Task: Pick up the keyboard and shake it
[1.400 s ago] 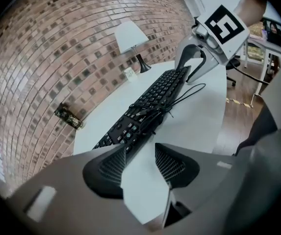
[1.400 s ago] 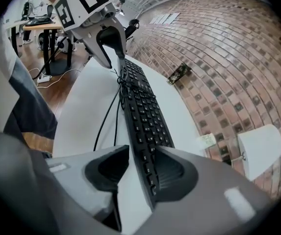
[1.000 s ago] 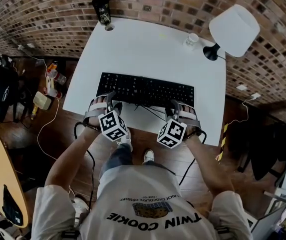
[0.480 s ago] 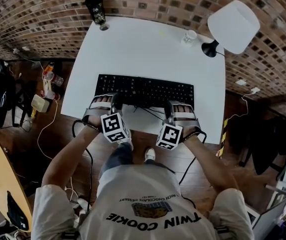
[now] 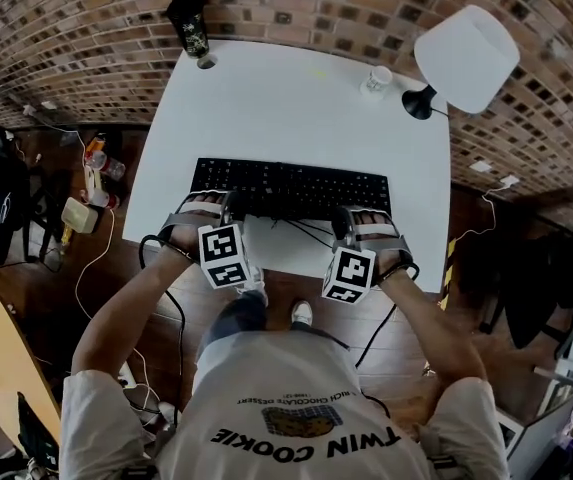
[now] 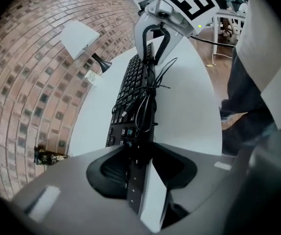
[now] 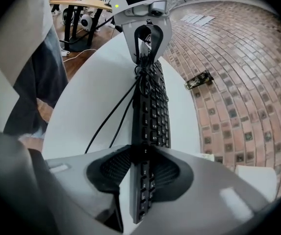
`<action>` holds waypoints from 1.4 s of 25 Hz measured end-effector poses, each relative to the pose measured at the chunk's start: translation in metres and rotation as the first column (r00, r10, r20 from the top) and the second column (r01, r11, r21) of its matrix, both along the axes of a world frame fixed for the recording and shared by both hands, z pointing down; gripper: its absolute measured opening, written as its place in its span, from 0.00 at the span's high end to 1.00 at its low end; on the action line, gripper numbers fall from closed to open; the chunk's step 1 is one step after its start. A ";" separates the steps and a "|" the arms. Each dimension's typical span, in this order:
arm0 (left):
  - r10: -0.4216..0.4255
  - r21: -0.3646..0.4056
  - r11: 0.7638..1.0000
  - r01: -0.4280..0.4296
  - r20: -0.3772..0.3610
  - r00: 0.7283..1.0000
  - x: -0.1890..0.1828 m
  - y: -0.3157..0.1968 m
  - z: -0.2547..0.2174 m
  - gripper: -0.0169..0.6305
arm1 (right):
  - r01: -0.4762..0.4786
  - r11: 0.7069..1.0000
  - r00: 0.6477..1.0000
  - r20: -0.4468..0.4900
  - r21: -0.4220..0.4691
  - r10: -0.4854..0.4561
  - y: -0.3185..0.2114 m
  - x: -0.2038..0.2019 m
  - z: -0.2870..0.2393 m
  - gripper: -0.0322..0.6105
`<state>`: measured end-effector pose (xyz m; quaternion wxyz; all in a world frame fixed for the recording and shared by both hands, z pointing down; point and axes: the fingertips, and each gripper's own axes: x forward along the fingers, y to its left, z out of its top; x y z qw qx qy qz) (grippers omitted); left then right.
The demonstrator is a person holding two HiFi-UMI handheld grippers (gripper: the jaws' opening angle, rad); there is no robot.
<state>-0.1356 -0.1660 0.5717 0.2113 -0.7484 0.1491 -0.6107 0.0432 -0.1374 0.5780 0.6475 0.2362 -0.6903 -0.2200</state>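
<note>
A black keyboard (image 5: 291, 186) lies flat on the white table (image 5: 266, 98), with its cable (image 5: 301, 226) bunched in front of it. My left gripper (image 5: 228, 206) straddles the keyboard's left end, and the right gripper (image 5: 344, 223) straddles its right end. In the left gripper view the keyboard (image 6: 133, 106) runs edge-on between the jaws of the left gripper (image 6: 140, 151), which are closing, with pad surface still showing on both sides. The right gripper view shows the same: the keyboard (image 7: 152, 111) sits between the closing jaws of the right gripper (image 7: 142, 153). Each view shows the other gripper at the far end.
A white lamp (image 5: 466, 58) on a black base stands at the table's back right, with a small white cup (image 5: 376, 78) beside it. A black cup (image 5: 191, 23) sits at the back left corner. A brick wall runs behind. Cables and clutter lie on the floor at the left.
Both grippers have pushed a little further onto the keyboard's ends and their jaws have narrowed around it. The keyboard has not moved.
</note>
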 end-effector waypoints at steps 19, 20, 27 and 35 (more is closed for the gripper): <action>0.165 -0.546 0.824 -0.151 -0.023 0.986 0.007 -0.042 -0.055 0.75 | -0.022 0.818 0.992 0.087 -0.575 0.087 -0.033 -0.006 -0.060 0.78; 0.169 -0.569 0.808 -0.151 -0.022 0.985 0.006 -0.045 -0.056 0.75 | -0.031 0.799 0.990 0.089 -0.600 0.105 -0.036 -0.006 -0.064 0.78; 0.222 -0.676 0.712 -0.188 -0.037 0.974 0.006 -0.063 -0.070 0.76 | -0.125 0.657 0.972 0.041 -0.743 0.230 -0.050 0.000 -0.074 0.77; 0.246 -0.730 0.655 -0.197 -0.041 0.968 0.014 -0.088 -0.079 0.78 | -0.111 0.513 0.941 0.075 -0.851 0.329 -0.069 0.006 -0.081 0.77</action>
